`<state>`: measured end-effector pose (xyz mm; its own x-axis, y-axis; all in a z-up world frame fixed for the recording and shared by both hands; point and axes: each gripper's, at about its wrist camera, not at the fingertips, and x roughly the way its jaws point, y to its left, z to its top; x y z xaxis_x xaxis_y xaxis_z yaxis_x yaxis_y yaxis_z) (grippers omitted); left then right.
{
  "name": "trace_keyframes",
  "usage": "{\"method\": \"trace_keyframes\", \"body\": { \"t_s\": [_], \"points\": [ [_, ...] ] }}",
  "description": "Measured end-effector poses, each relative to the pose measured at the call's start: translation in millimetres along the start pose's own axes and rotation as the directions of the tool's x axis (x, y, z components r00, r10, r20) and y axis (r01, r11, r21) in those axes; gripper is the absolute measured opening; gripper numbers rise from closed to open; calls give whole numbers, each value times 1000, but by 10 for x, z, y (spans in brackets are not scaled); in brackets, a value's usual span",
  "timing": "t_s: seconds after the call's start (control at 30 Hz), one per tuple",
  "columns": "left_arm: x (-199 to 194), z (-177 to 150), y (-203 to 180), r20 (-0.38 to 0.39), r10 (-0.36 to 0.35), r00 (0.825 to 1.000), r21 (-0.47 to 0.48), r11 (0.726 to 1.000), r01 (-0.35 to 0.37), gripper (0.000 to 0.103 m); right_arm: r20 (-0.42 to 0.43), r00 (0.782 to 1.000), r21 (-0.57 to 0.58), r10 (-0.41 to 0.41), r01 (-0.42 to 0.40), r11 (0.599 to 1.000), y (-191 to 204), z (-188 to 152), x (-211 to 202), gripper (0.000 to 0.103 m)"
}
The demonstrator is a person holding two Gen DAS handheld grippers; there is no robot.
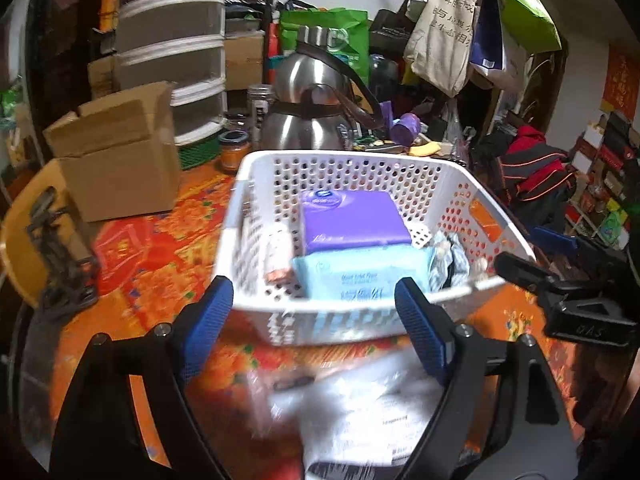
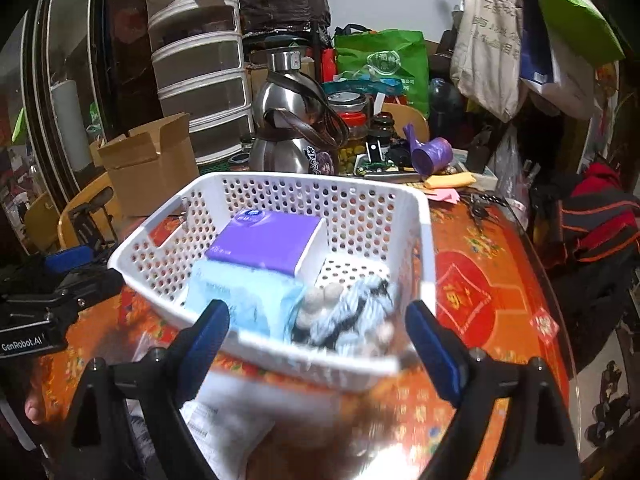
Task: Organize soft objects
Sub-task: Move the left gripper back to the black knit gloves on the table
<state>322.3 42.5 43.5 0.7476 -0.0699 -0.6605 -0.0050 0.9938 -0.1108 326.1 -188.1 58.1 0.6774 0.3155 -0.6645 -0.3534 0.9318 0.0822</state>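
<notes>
A white perforated basket [image 1: 256, 184] [image 2: 416, 248] stands on the orange patterned table. Inside lie a purple tissue pack [image 1: 352, 220] [image 2: 268, 244], a light blue wipes pack [image 1: 360, 276] [image 2: 244, 300], a small pinkish tube [image 1: 278, 256] at the left wall, and a blue-and-white striped soft bundle [image 1: 450, 260] [image 2: 360, 312] at the right. My left gripper [image 1: 314, 316] is open just before the basket's near wall, nothing between its fingers. My right gripper [image 2: 320, 340] is open too, at the near wall. A white plastic bag [image 1: 360, 412] [image 2: 236, 416] lies under both grippers.
Behind the basket stand a steel kettle [image 1: 308, 104] [image 2: 288, 120], a cardboard box [image 1: 116, 152] [image 2: 148, 164], a drawer tower [image 1: 172, 48] [image 2: 200, 60], jars and a purple scoop [image 2: 432, 156]. Bags hang at the back right. A red-black jacket [image 2: 600, 216] lies right.
</notes>
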Motion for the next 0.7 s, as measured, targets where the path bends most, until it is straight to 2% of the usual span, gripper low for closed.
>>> {"method": "trace_keyframes", "body": {
  "t_s": [0.1,0.2,0.43,0.57,0.7],
  "points": [
    [-298,-149,-19,9,48,999,16,999,-49,81,25,999,5,21,-21,1000,3,-192,-226,90],
    [-573,-380,8,9,51,999,21,998,-52,81,26,999,13,29,-29,999,23,-489,-418,90],
    [-1037,-1133,205,-4,12,1000,-44,999,-12,81,24,997,66,77,-79,995,140,-1444,-747,90],
    [-1088,-1641,288,-41,21,999,-70,997,-24,81,-18,996,110,82,-80,991,234,-1949,-784,90],
    [-1079,-2030,231,-71,41,997,-58,997,-45,81,-15,996,107,83,-81,991,326,-2153,-846,90]
  ]
}}
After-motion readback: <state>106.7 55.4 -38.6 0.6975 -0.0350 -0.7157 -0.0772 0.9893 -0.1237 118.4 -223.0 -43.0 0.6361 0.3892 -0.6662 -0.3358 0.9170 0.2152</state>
